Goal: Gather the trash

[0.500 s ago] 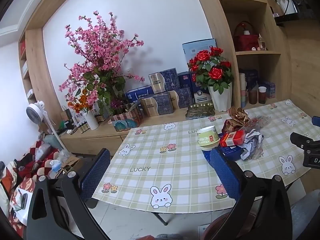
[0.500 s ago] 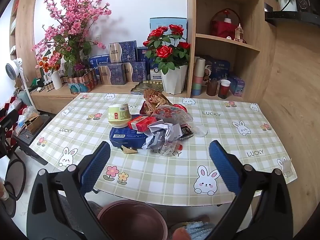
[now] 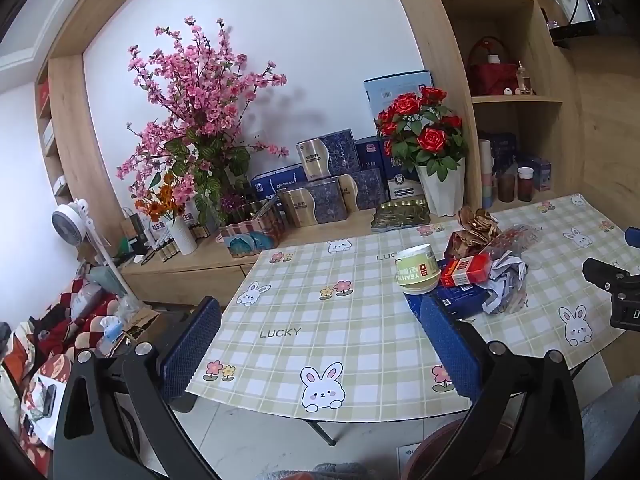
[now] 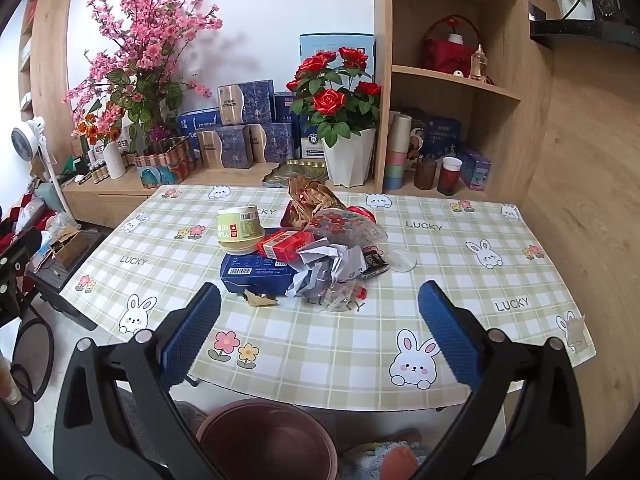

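A heap of trash lies mid-table: an upturned green paper bowl (image 4: 239, 228), a red carton (image 4: 282, 246), a flat blue box (image 4: 256, 274), crumpled white paper (image 4: 326, 268), brown wrapping (image 4: 310, 198) and a clear bag with red print (image 4: 340, 226). In the left wrist view the same bowl (image 3: 416, 274) and red carton (image 3: 466, 270) sit at the right. My right gripper (image 4: 320, 320) hangs open over the near table edge, short of the heap. My left gripper (image 3: 320, 336) is open too, left of the heap, nothing between its fingers. A brown bin (image 4: 268, 440) stands below the table edge.
The table (image 4: 460, 264) wears a green checked cloth with rabbits. Behind it a wooden sideboard carries a white pot of red roses (image 4: 340, 120), a pink blossom arrangement (image 4: 140, 48) and blue gift boxes (image 4: 248, 124). Shelves rise at the right; a white fan (image 3: 70, 224) stands left.
Both grippers have held nearly still; the view of each has barely shifted, and the jaws stay wide apart.
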Tool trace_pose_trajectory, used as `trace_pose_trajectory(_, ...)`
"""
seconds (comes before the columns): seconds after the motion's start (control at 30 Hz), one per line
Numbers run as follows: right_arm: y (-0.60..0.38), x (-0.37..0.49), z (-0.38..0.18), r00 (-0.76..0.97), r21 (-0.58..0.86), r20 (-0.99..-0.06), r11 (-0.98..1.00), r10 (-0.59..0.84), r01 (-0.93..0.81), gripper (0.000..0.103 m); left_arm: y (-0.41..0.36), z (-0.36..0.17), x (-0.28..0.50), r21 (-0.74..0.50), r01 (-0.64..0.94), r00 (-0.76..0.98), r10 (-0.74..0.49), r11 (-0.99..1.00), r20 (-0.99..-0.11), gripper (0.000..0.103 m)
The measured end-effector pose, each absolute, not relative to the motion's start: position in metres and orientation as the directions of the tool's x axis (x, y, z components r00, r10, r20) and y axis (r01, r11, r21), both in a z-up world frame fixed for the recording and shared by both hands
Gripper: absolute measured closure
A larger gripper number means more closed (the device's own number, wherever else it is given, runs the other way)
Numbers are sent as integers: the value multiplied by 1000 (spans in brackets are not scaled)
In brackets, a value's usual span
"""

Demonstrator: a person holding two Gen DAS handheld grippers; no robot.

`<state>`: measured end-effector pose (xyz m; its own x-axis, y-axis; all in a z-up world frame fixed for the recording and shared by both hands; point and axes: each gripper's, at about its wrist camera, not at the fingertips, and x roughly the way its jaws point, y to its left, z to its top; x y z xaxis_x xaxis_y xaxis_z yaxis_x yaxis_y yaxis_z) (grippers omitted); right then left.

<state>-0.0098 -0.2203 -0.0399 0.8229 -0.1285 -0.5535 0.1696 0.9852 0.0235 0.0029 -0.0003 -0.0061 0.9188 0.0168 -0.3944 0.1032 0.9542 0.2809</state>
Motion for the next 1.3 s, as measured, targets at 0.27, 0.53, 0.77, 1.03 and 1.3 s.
trace_pose_trajectory(0.27, -215, -11, -42, 822, 16, -554, 985, -132, 169, 6, 4, -6, 8, 273, 93, 913, 27, 957, -407, 5)
trace_pose_trajectory(0.53, -215, -10, -42, 820, 21, -558, 986, -127, 167, 6, 13, -8, 18, 220, 102, 895, 7, 970, -447, 5)
trace_pose_trajectory(0.77, -213, -9, -42, 820, 21, -559, 986, -127, 167, 6, 11, -10, 17, 225, 119, 894, -6, 967, -448, 5)
trace_pose_trajectory(1.03, -213, -9, -41, 820, 23, -559, 986, -124, 165, 6, 10, -8, 16, 236, 129, 898, -12, 963, -440, 5)
trace_pose_trajectory(1.3, -214, -9, -41, 819, 23, -559, 986, -125, 166, 6, 7, -8, 14, 245, 140, 898, -19, 959, -440, 5)
